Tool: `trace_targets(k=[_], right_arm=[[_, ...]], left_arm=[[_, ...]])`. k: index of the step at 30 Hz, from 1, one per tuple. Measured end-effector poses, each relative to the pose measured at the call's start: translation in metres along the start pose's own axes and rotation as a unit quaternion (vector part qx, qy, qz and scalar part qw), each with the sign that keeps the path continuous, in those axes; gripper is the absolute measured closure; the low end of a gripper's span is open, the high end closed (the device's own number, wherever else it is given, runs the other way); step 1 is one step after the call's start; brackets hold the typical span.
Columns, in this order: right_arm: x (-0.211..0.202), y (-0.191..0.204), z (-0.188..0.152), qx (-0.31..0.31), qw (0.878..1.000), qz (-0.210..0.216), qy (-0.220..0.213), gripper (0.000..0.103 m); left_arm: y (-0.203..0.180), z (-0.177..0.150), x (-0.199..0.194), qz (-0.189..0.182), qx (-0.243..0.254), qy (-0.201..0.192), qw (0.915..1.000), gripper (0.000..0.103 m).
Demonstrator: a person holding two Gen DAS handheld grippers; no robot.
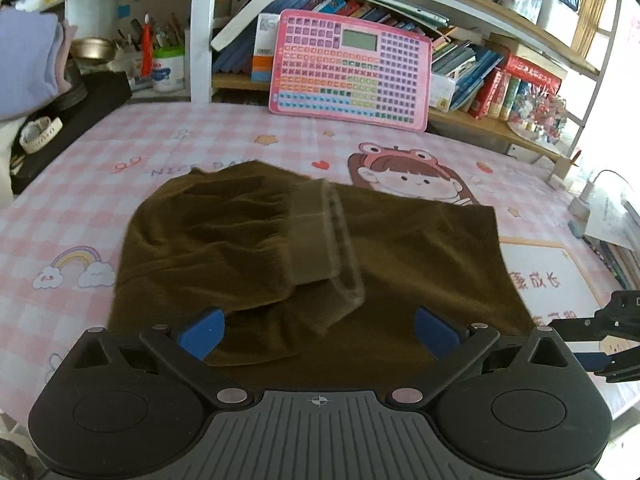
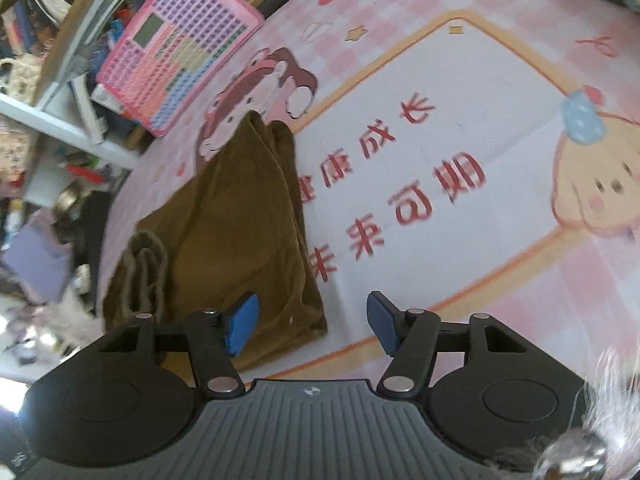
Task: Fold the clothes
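The brown trousers [image 1: 304, 256] lie flat on the pink checked desk [image 1: 200, 136], directly ahead of the left tool [image 1: 318, 330] and ahead-left of the right tool [image 2: 312, 322]. Both tools stand open and empty — no cloth between the blue pads. The garment looks already folded once, with the ribbed cuffs [image 1: 320, 236] lying across its middle, so I judge this a pause between folds. Its long axis runs across the left tool's view, side to side, and away from the right tool, the near corner just beside its left pad. Next each tool must pinch an end — then carry it over evenly.
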State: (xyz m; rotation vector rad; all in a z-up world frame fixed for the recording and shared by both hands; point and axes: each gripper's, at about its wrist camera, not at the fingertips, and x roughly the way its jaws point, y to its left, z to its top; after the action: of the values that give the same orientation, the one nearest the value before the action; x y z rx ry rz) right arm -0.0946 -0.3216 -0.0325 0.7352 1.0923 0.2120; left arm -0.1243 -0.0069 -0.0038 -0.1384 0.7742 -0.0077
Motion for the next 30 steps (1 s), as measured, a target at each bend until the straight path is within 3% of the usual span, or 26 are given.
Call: trace_targets(k=[4, 7, 13, 15, 16, 17, 21, 25, 28, 30], right_arm=[[0.009, -0.018, 0.023, 0.003, 0.998, 0.041, 0.051, 0.052], [0.020, -0.026, 0.033, 0.005, 0.994, 0.065, 0.089, 0.056], [0.045, -0.018, 0.041, -0.008, 0.983, 0.108, 0.151, 0.062], [0.053, -0.011, 0.041, -0.016, 0.979, 0.116, 0.165, 0.065], [0.055, -0.010, 0.041, -0.020, 0.979, 0.116, 0.168, 0.071], [0.057, -0.008, 0.042, -0.024, 0.979, 0.109, 0.170, 0.083], [0.053, -0.006, 0.046, -0.019, 0.979, 0.123, 0.164, 0.088], [0.043, 0.005, 0.051, -0.030, 0.976, 0.149, 0.159, 0.088], [0.039, 0.014, 0.054, -0.043, 0.974, 0.154, 0.161, 0.088], [0.038, 0.017, 0.056, -0.050, 0.973, 0.153, 0.162, 0.088]], left_arm=[[-0.029, -0.004, 0.004, 0.016, -0.010, 0.018, 0.9997, 0.001], [-0.047, -0.010, 0.001, 0.007, -0.009, 0.022, 0.9997, 0.001], [-0.075, -0.014, -0.011, 0.015, 0.015, 0.019, 0.9996, 0.001], [-0.085, -0.015, -0.012, 0.013, 0.037, 0.025, 0.9989, 0.001], [-0.090, -0.015, -0.013, 0.013, 0.050, 0.029, 0.9982, 0.001], [-0.097, -0.016, -0.012, 0.019, 0.066, 0.031, 0.9972, 0.001], [-0.122, -0.022, -0.006, 0.046, 0.136, 0.041, 0.9888, 0.002], [-0.149, -0.031, 0.007, 0.061, 0.227, 0.048, 0.9708, 0.003], [-0.170, -0.040, 0.018, 0.074, 0.324, 0.036, 0.9424, 0.010], [-0.182, -0.045, 0.025, 0.083, 0.380, 0.026, 0.9210, 0.025]])
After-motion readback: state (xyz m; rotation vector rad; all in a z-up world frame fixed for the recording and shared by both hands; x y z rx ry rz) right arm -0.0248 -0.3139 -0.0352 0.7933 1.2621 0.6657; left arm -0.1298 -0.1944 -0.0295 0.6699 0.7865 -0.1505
